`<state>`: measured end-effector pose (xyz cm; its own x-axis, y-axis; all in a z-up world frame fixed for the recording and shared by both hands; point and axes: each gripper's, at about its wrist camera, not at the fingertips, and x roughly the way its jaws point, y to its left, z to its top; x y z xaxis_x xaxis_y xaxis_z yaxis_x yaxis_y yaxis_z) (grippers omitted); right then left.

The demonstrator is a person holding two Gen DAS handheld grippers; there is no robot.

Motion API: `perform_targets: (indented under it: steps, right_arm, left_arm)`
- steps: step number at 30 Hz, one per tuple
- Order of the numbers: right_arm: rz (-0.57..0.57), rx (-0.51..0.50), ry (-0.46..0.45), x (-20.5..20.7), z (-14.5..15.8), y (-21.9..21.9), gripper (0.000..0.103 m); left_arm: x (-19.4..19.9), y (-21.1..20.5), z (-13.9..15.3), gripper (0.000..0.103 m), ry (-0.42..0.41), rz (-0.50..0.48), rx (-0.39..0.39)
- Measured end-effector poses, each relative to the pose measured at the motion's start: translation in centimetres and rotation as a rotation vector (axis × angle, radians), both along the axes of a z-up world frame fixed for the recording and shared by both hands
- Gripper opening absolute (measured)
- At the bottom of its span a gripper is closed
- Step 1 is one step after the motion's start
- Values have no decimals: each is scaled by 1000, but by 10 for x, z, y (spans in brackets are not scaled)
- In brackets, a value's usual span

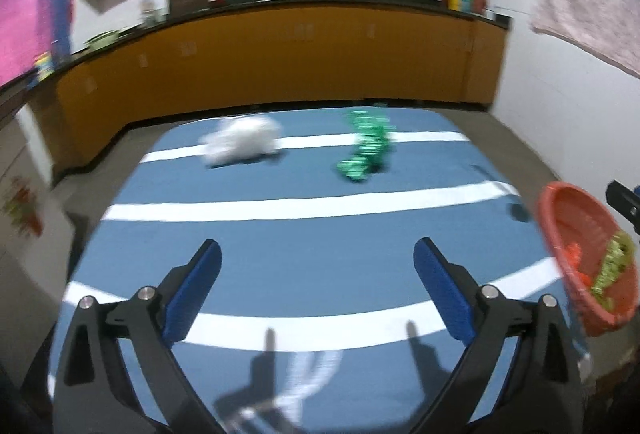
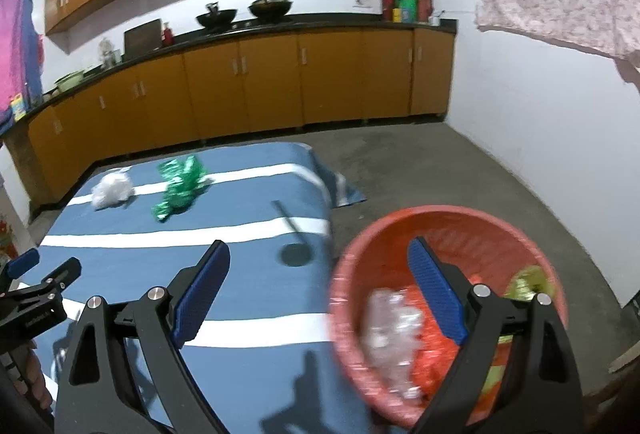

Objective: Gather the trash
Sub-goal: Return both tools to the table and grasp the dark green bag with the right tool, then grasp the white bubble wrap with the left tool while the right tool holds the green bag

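Trash, a crumpled white paper wad [image 1: 240, 140] and a shiny green foil wrapper [image 1: 366, 146], is left near the far edge of the blue white-striped tablecloth [image 1: 280, 234]. Beside its right edge, more is held in the red plastic basket [image 2: 500, 230]. Left gripper [image 1: 318, 294] and right gripper [image 2: 320, 294] are spread wide, empty.

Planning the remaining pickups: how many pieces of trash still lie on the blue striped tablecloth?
2: a crumpled white plastic piece far left, a green foil wrapper beside it.

My left gripper [image 1: 318, 266] and my right gripper [image 2: 320, 266] are built alike: black angular plastic arms with triangular cut-outs, two round silver screws on each side, and flat blue fingers [image 2: 436, 298] with a finely ribbed, textured face.
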<state>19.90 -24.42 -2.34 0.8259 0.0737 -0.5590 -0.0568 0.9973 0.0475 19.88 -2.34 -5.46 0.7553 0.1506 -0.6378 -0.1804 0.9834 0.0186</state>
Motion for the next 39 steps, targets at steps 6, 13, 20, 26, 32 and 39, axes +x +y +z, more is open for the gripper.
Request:
perform_targets:
  steps: [6,13,20,26,32,39]
  right_arm:
    - [30,21,50,18,-9,52,90]
    - [66,87,91,80,-21,123,86]
    - [69,37,171,151,-50,178,75]
    - [13,11,256,181,-70,185,67]
    - [73,-42,308,180,-85,187,38]
    - [83,-7,299,173,-83,173,37]
  left_arm:
    - [-5,61,-7,99,-7,77,15]
    - [36,121,-14,99,-19,99,-9]
    - [87,162,-20,99,-40,87,13]
    - [122,174,-28,99,-39,27,-6]
    - [160,169,-35,99,-14,-54,-19]
    - [196,153,-38,99,10,-127,22]
